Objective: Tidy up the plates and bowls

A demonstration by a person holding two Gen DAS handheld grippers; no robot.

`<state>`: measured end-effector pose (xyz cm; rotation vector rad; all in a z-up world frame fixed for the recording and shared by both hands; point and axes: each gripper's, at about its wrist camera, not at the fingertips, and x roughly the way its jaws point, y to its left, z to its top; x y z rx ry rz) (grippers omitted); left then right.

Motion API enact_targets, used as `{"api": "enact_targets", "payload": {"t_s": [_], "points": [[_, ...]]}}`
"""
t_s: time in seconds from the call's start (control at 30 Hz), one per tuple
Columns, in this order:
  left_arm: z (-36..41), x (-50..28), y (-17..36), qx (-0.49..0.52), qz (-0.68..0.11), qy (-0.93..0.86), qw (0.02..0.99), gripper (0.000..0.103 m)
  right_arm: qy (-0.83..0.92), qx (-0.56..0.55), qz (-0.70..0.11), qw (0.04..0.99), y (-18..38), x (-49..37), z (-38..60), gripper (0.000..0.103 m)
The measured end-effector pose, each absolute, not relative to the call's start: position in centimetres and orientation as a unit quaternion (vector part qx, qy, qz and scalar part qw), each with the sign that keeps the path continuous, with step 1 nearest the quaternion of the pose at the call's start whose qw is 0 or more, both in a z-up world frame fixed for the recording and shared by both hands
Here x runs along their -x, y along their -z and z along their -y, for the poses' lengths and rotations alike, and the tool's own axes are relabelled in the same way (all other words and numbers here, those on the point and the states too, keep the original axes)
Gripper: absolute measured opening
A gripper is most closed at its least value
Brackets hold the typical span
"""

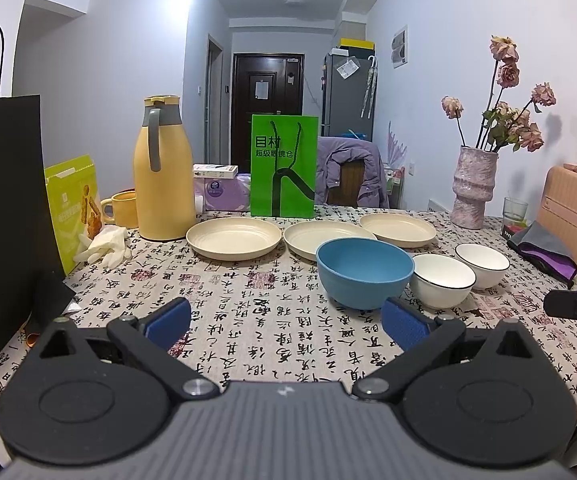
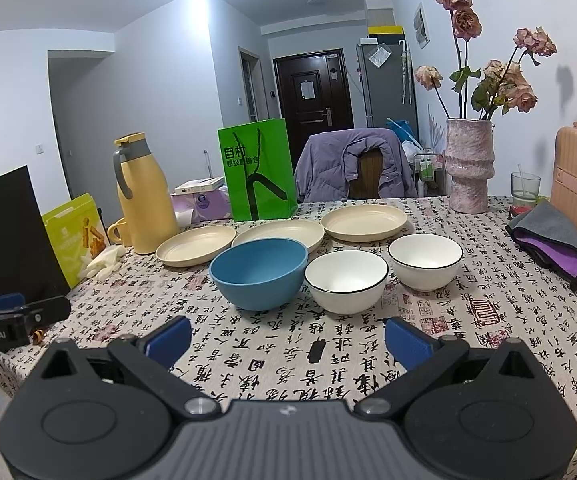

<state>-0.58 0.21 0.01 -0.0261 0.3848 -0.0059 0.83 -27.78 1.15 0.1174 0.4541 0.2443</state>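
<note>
Your left gripper (image 1: pixel 286 326) hangs low over the near cloth, jaws spread wide, nothing in them — same story for your right gripper (image 2: pixel 288 338), empty and lined up on the bowls. Nearest you sits the blue bowl (image 2: pixel 259 270), with two white bowls (image 2: pixel 347 280) (image 2: pixel 425 260) just to its right, rims nearly touching. Behind them three cream plates (image 2: pixel 196 245) (image 2: pixel 282 229) (image 2: pixel 364 221) lie flat in a row — laid out singly, I'd guess, so each is easy to stack. Farther left stands the yellow thermos jug (image 2: pixel 144 196).
</note>
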Motion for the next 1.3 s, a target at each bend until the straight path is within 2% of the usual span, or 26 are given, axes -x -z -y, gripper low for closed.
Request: {"api": "enact_targets", "payload": {"t_s": [1.3], "points": [[-0.90,0.83,-0.83,0.016,-0.184,0.001,0.983,0.103,-0.121,-0.052,-0.220,0.967,-1.90,-0.58,27.77,0.103]]}}
